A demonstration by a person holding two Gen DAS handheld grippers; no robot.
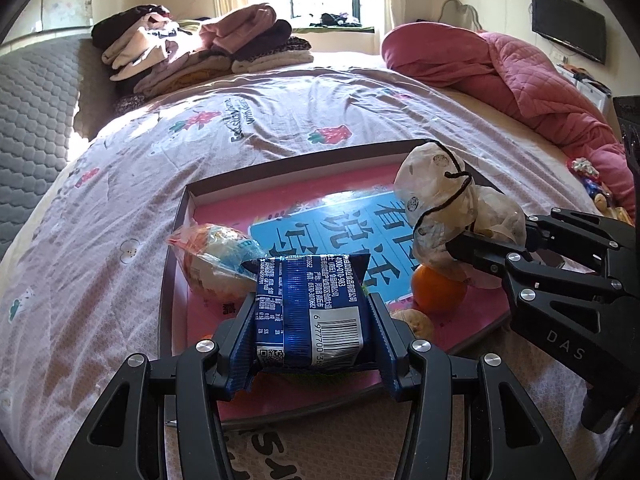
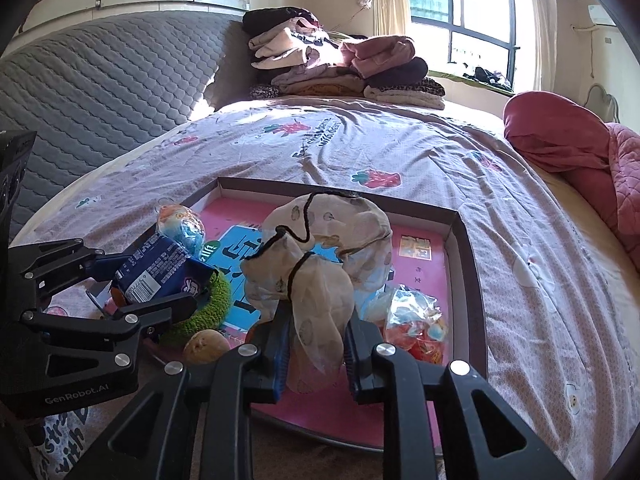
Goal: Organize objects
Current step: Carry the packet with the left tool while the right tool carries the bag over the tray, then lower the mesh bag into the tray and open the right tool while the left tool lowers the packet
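Observation:
A shallow box tray (image 1: 280, 162) with a dark rim and a pink and blue floor lies on the bed. My left gripper (image 1: 312, 320) is shut on a blue snack packet (image 1: 312, 296), held just above the tray's near left part. It is also seen from the side, left gripper (image 2: 148, 284) and packet (image 2: 160, 268). My right gripper (image 2: 318, 328) is shut on a beige cloth pouch (image 2: 320, 248) tied with black cord, above the tray's near right. In the tray lie an orange (image 1: 438, 290), a clear wrapped snack (image 1: 212, 256), a green knitted ring (image 2: 216, 300) and a candy bag (image 2: 416, 324).
The bed has a pink printed sheet (image 1: 280, 112). Folded clothes (image 1: 200, 48) are piled at its far end and a red quilt (image 1: 520, 80) is bunched on the right. A grey quilted headboard (image 1: 36, 112) runs along the left. Small items (image 1: 588, 176) lie by the quilt.

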